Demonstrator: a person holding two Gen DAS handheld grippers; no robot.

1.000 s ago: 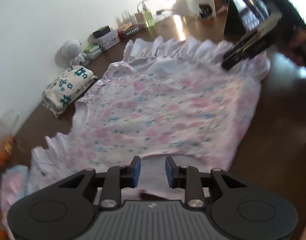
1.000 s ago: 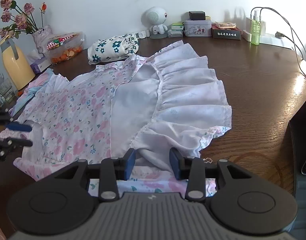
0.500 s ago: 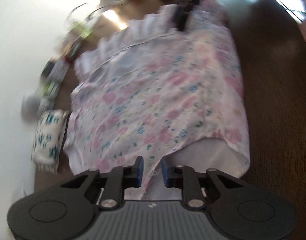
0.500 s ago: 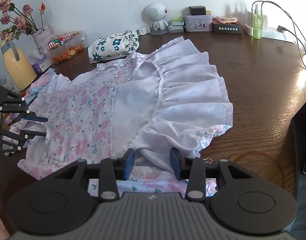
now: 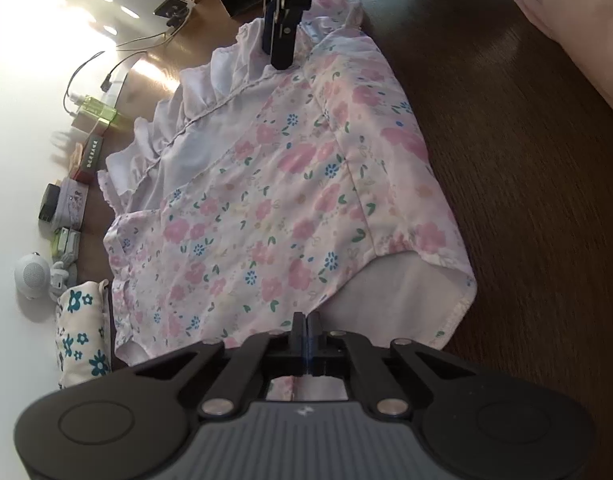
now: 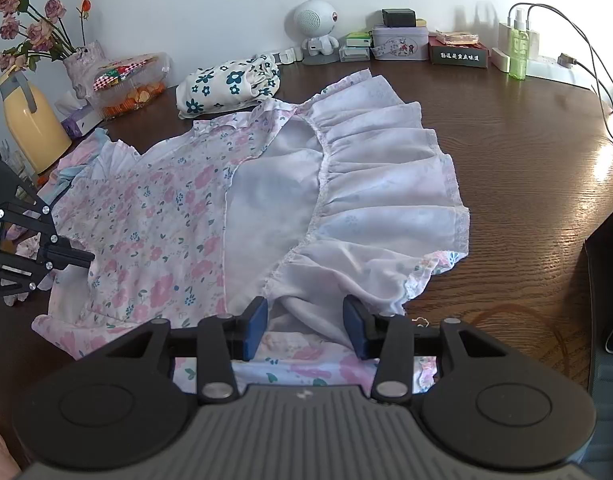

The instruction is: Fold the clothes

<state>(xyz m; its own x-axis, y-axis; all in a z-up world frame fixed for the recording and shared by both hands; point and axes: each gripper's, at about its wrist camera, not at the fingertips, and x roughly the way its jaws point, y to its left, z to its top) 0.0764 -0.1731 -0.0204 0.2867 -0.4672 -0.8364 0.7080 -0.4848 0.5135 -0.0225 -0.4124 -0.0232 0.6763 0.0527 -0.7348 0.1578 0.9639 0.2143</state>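
Dark wood bench (image 6: pixel 526 184) runs back to a white wall lined with small clutter, and the dress (image 6: pixel 178 216) lies spread flat across it, floral side up with its pale lining and ruffle turned over toward the right.

At the left end, the left gripper (image 5: pixel 305 334) has its fingers (image 5: pixel 298 332) clenched tight together over the hem edge of the dress; floral cloth shows just behind the tips and in the gap under them, so I judge a thin pinch of fabric is caught, though the blue pads hide the bite itself. In the right wrist view the same gripper (image 6: pixel 80 258) sits at the dress's left edge.

At the right end, the right gripper (image 6: pixel 305 322) straddles a bunched fold of white lining; its fingers (image 6: pixel 255 326) stand apart and are opening, the cloth between them but not pressed by the pads.

To do this step well, the right side needs a firm bite before any lift: close on the fold deep enough to take both layers, not just the ruffle. Then both ends should rise together, level, keeping the cloth taut between them so the fold line falls straight. A one-sided lift would likely drag the dress askew across the bench.
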